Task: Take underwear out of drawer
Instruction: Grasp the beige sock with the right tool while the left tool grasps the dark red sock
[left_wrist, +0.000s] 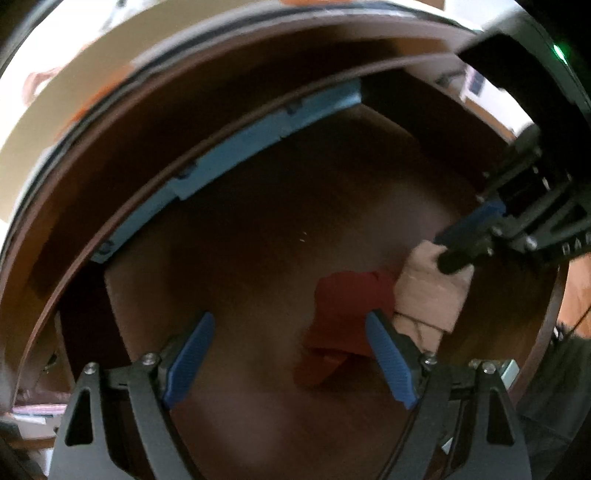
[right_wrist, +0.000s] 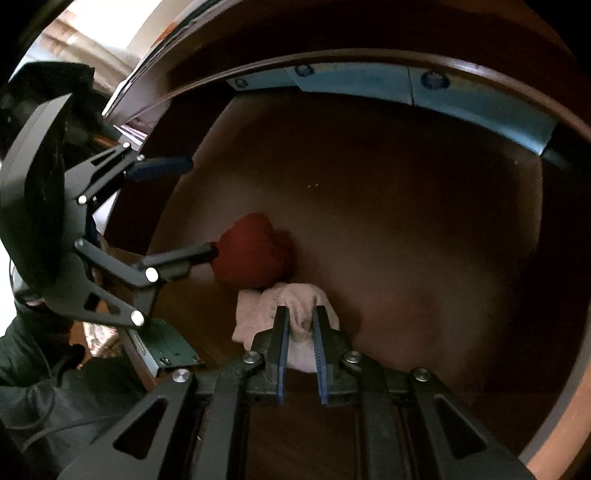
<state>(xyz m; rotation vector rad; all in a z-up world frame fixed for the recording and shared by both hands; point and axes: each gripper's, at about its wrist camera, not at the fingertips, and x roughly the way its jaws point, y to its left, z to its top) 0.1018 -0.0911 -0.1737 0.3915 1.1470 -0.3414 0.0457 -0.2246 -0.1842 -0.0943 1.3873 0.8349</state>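
An open brown wooden drawer holds red underwear and a pale pink piece of underwear next to it. My right gripper is shut on the pink underwear at its near edge; it also shows in the left wrist view, at the right, pinching the pink cloth. My left gripper is open above the drawer floor, with its right finger beside the red underwear. In the right wrist view it shows at the left, with its lower finger touching the red cloth.
A light blue strip runs along the drawer's far inner wall. A metal drawer rail bracket sits at the left side. Dark clothing shows outside the drawer.
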